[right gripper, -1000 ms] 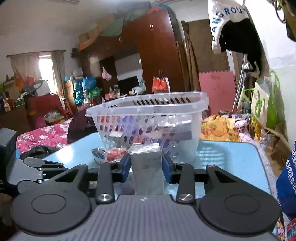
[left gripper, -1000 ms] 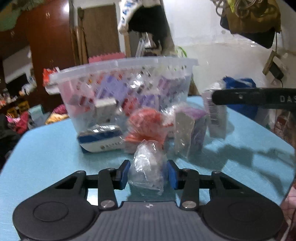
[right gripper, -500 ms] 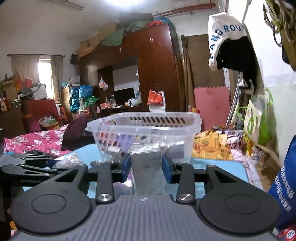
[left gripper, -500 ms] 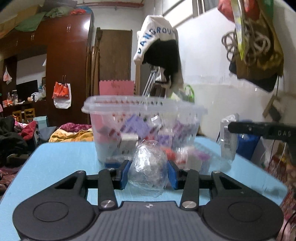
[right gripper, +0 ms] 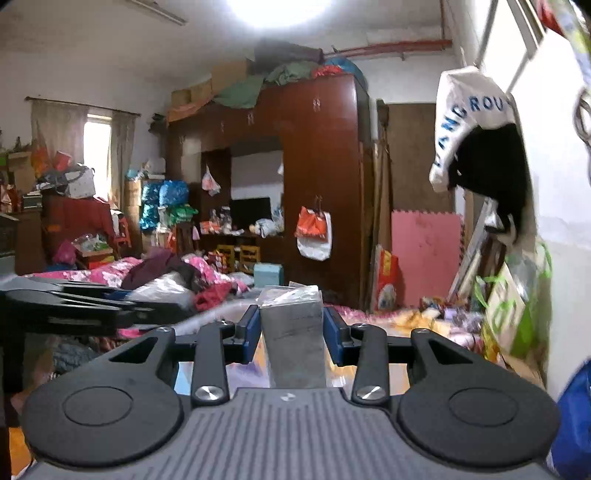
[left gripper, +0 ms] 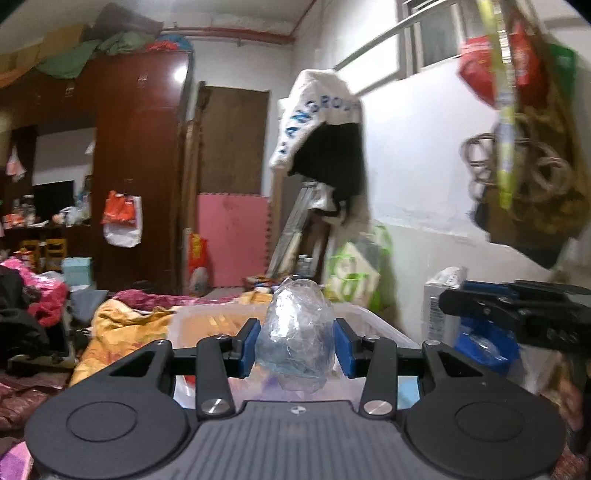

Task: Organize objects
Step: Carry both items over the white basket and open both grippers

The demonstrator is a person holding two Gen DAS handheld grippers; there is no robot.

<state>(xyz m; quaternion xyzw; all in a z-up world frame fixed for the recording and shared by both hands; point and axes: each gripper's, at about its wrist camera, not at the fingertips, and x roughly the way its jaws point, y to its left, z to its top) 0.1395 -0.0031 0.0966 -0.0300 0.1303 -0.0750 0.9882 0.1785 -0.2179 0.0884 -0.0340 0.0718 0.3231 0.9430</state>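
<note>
A tall dark wooden wardrobe [right gripper: 317, 177] filled the far wall, bundles heaped on top. A curtained window [right gripper: 96, 147] glowed at far left (daylight), a ceiling lamp [right gripper: 280, 9] blazed overhead, and a pink foam mat [right gripper: 424, 254] leaned by the brown door [left gripper: 232, 136].

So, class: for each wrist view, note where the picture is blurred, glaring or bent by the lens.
Left wrist view: hanging bags at upper right smeared by motion; crinkled clear plastic bundle fairly sharp. Right wrist view: ceiling lamp blown out white; tall brown wardrobe bowed by the fisheye.
</note>
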